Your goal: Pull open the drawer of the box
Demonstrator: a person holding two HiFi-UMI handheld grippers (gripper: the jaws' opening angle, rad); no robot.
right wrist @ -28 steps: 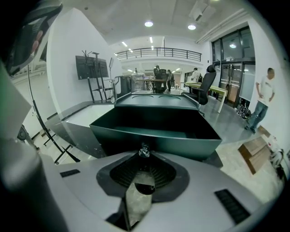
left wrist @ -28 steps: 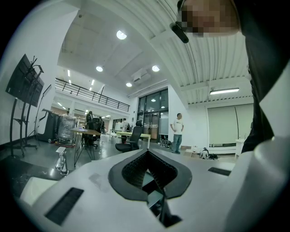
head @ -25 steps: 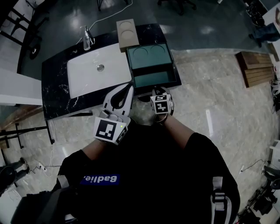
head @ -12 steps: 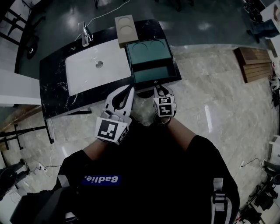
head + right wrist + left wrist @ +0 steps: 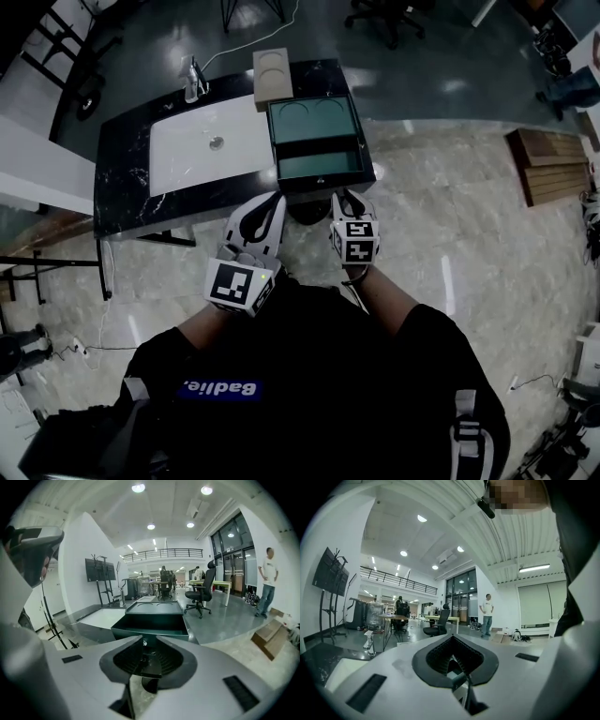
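Gaping rectangular green drawer (image 5: 322, 167), glossy black counter (image 5: 127, 187)

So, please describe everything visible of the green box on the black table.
The box is dark green, rectangular and matte. Its top has two shallow round recesses. Its drawer stands pulled out toward the person and looks empty, with a metal knob on its front. It stands at the right end of the black table, beside the white sink; a beige tray lies at its far corner. The right gripper, jaws apart, is near the knob, seemingly not touching.
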